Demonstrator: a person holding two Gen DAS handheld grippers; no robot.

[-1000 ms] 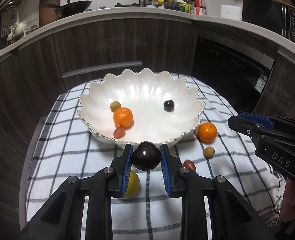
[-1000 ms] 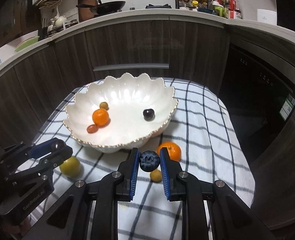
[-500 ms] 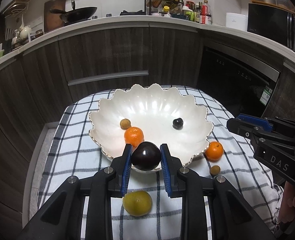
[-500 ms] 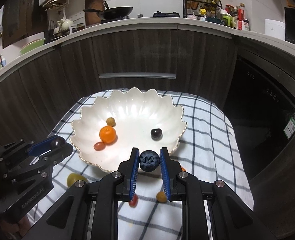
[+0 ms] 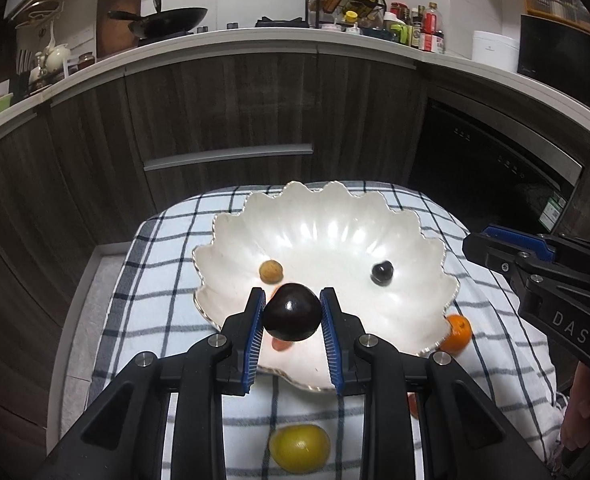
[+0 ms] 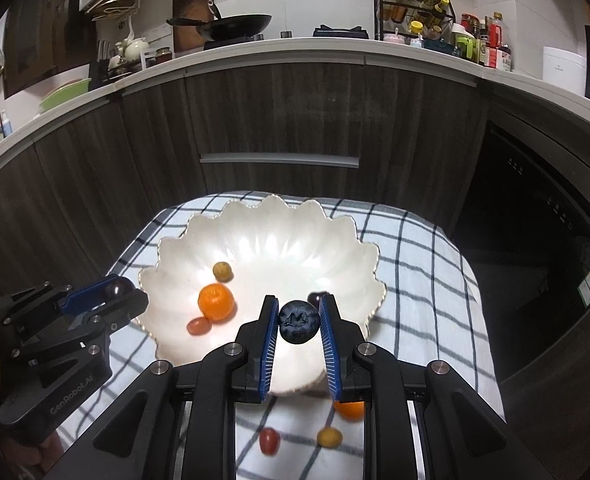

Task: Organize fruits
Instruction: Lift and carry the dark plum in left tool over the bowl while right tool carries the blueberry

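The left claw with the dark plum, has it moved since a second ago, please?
Yes. The left claw has carried the dark plum from the cloth over the white bowl's near rim.

Checked cloth (image 6: 423, 264) bears scalloped bowl (image 6: 335, 248), loose fruits (image 6: 329, 437)

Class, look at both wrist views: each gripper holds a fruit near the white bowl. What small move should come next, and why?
Probably carry both a little further over the white bowl, then open. The left gripper clamps a dark plum and the right gripper a blueberry, both only above the bowl's near rim.
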